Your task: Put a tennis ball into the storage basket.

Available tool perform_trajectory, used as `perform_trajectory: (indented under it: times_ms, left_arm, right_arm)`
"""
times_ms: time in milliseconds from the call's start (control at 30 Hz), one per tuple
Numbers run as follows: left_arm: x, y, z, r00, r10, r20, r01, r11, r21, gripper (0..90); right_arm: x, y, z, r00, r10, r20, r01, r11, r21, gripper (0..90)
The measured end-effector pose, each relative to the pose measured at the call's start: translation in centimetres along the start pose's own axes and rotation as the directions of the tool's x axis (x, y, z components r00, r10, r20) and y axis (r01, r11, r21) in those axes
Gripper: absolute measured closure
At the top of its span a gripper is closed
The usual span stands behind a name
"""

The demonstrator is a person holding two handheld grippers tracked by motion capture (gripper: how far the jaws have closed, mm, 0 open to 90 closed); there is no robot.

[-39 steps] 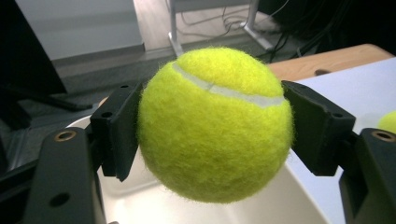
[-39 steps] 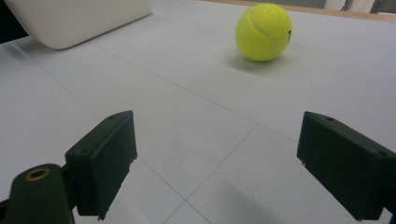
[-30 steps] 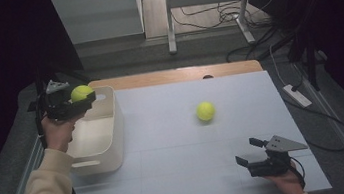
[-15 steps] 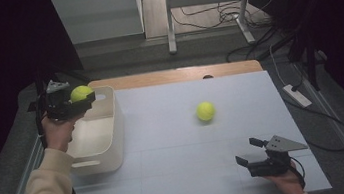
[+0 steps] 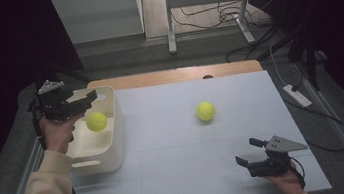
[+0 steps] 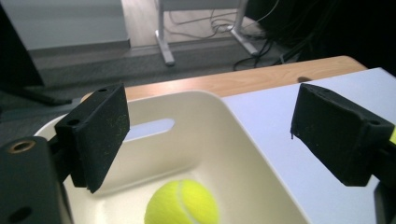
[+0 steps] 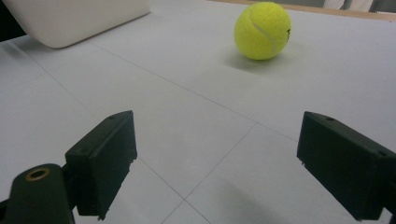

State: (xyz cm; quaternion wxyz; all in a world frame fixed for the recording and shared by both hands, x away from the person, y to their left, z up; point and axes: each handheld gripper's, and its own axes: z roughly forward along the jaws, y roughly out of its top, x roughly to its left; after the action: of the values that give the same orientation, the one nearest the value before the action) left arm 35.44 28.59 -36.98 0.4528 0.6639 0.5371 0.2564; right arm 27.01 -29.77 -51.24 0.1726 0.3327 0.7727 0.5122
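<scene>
Right gripper [image 5: 248, 151], black with a grey three-cornered top plate, sits at about 5 o'clock on the white table top [image 5: 185, 176], nearest the person's edge. In the right gripper view its jaws stand wide apart with nothing between them; only bare table surface with faint grid lines lies under them.

Second yellow-green felt tennis ball [image 5: 205, 111] rests on the table near centre, at roughly 11 o'clock from the right gripper and well apart from it. In the right gripper view this ball [image 7: 262, 31] lies ahead of the jaws at about 1 o'clock, on its own shadow.

Cream plastic rectangular bin [image 5: 114, 135] with a slot handle stands at about 9 o'clock on the table, along the left edge. The first yellow-green felt tennis ball [image 5: 96, 121] is inside the bin's outline, below the left gripper. In the left gripper view it [image 6: 182, 204] sits low in the bin at 6 o'clock; whether it touches the floor of the bin cannot be told.

Left gripper [image 5: 87, 99], black, is held by the left hand [image 5: 57, 129] above the far part of the bin, about 10 o'clock. Its jaws have just been opening; they are apart, nothing between the pads, ball clear below them.

Beyond, at 12 o'clock: the wooden table edge [image 5: 172, 75], then grey floor with cables.
</scene>
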Motion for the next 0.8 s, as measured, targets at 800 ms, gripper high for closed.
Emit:
perform_trajectory:
  times_ms: [800]
  left_arm:
    - [-2.6,-1.5,-1.2,0.9798,0.064,0.189,-0.059,0.9978,-0.031,12.4]
  right_arm:
    - [0.0,0.2,0.0,0.9999,0.01,0.009,-0.01,0.9997,-0.021,12.5]
